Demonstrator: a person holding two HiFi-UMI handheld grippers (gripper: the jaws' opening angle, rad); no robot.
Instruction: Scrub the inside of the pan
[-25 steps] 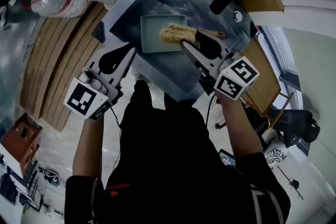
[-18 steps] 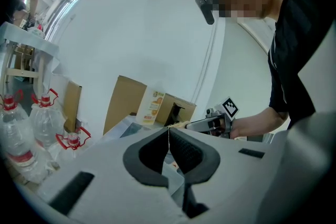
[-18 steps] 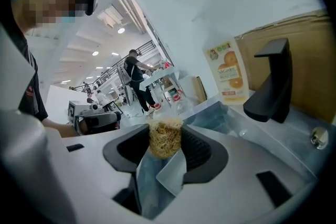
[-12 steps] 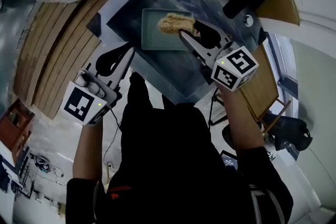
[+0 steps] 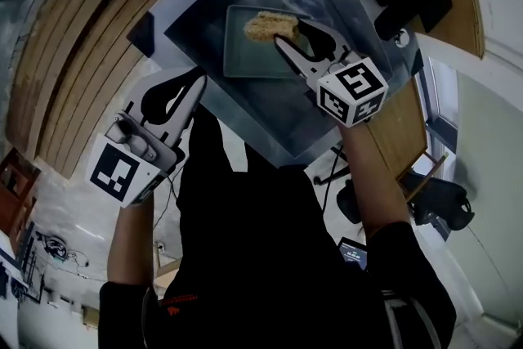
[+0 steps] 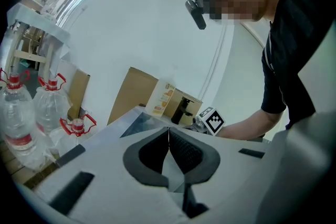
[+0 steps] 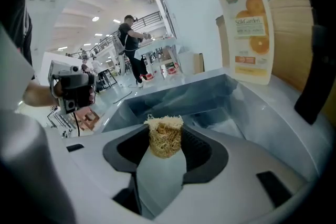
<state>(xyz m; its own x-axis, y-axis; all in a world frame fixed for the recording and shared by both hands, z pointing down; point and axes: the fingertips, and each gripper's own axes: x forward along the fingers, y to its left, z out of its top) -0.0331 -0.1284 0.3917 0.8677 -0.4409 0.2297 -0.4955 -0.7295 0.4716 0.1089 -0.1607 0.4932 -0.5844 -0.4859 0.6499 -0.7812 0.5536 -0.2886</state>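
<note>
Between the jaws of my right gripper [image 7: 166,140] sat the scrubber [image 7: 165,137], clamped, the pan [image 5: 248,64] just beneath. My left gripper [image 6: 168,140] was closed, empty.

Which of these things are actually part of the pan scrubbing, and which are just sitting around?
Part of the job:
- rectangular pan, in the sink
- fibrous scrubber, clamped in the right gripper

Just lying about:
- orange-label soap bottle
- black faucet
- water bottles
- left gripper, shut on nothing, off to the side
</note>
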